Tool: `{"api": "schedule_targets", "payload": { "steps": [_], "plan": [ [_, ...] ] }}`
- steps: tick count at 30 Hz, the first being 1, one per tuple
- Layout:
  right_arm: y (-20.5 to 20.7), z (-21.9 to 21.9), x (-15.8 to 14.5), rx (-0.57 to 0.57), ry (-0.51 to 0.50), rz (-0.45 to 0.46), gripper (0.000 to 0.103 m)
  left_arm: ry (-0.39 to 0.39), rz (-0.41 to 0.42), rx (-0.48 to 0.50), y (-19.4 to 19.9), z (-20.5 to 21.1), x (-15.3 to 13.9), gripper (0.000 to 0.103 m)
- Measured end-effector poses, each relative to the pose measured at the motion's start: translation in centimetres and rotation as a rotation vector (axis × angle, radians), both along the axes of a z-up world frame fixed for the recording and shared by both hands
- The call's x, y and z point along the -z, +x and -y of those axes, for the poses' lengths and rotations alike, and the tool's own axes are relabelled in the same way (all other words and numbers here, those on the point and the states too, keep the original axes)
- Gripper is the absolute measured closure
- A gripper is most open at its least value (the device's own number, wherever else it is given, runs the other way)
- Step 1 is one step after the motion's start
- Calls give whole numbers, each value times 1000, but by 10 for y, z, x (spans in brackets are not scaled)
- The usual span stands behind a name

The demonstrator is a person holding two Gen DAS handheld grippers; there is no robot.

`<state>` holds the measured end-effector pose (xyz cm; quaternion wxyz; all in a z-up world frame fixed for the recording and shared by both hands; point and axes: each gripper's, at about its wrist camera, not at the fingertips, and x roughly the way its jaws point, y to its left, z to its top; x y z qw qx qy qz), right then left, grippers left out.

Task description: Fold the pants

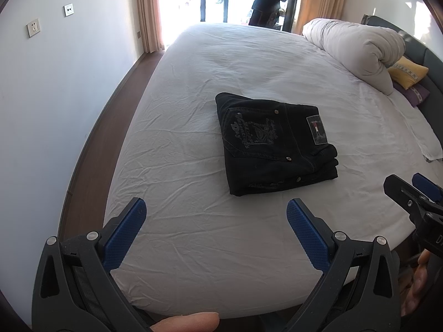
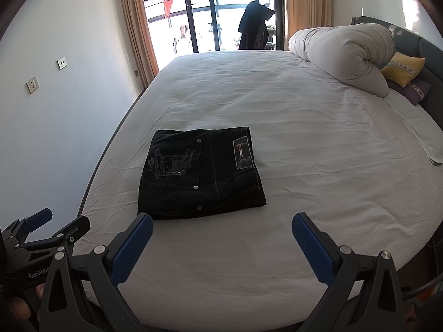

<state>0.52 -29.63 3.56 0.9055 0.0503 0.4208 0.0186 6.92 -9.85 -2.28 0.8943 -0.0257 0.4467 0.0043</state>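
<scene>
Both jaws of the left hand-held gripper stand spread wide and pinch nothing; the right hand-held gripper is likewise spread and empty. Each hangs over the near edge of the bed, apart from the cloth. The pants lie near the middle of the bed as a compact black bundle, back pocket and label patch up, with layered edges stacked at the near right side. By that look the folding seems done, and the step in hand is likely a check or a retreat. If anything remains, the next move calls for light pressing to flatten the stack, or squaring the slightly uneven layered edges without dragging the sheet.
</scene>
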Motion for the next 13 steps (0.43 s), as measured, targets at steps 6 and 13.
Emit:
{"api": "schedule_targets", "payload": {
  "steps": [6,13],
  "plan": [
    [-3,-1,3,-3,1,-2,0,4,-11,-1,2,-3,3,0],
    [-5,0,5,-8,4,-11,0,22,11,7,0,-2,0,0]
  ]
}}
